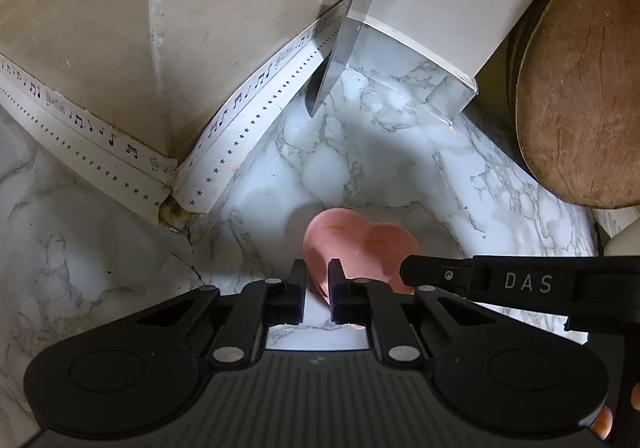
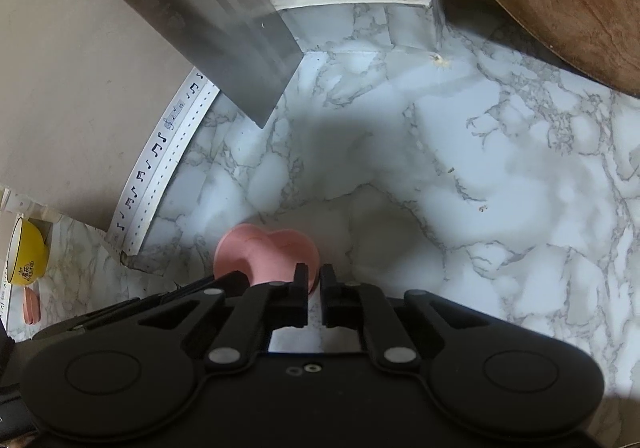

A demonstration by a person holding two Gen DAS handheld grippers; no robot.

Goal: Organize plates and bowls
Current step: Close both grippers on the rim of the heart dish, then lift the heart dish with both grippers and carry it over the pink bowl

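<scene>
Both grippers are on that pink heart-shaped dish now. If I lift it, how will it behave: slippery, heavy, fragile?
The pink heart dish looks small and shallow, so probably light. Its surface seems smooth and matte, so the left gripper and right gripper, each pinching only a thin rim, might let it slip or pivot. It looks rigid; if ceramic, a drop on the marble counter could chip it.

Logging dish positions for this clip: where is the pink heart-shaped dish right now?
The pink heart-shaped dish sits on the marble counter at the bottom centre of both wrist views, with the left gripper and right gripper each shut on its rim.
</scene>
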